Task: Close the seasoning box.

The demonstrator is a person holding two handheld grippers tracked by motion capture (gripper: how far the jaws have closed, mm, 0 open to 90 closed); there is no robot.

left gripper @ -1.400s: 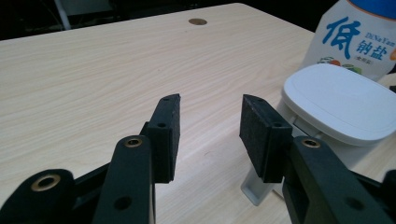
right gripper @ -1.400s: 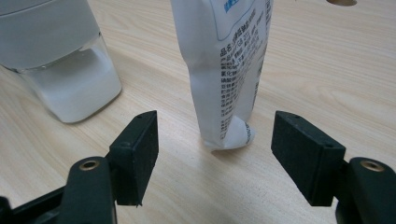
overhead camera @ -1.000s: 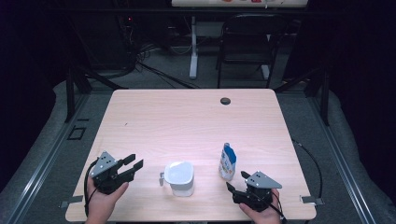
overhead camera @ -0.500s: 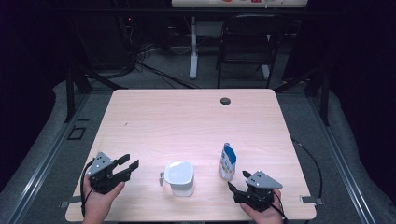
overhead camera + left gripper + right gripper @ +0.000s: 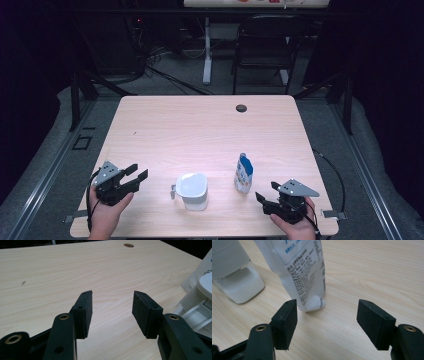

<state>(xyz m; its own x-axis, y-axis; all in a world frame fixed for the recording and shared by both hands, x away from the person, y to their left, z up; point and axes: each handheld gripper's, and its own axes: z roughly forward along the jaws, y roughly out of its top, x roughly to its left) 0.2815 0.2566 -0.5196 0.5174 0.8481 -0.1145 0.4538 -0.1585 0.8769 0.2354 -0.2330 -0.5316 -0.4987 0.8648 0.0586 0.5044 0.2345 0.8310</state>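
The jug (image 5: pixel 192 190) stands on the table (image 5: pixel 200 130) near its front edge, about midway along it, with its handle turned to the left. Just right of the jug and slightly farther back stands the pouch (image 5: pixel 243 173), upright and apart from it; the right gripper (image 5: pixel 264 199) sits right of the jug and just in front of the pouch, near the front right corner, while the left gripper (image 5: pixel 137 173) sits well left of the jug, near the front left corner. Far behind the jug, close to the back edge, is a round hole (image 5: pixel 241 108) in the table, and beyond that edge a chair (image 5: pixel 262 47) stands on the floor.
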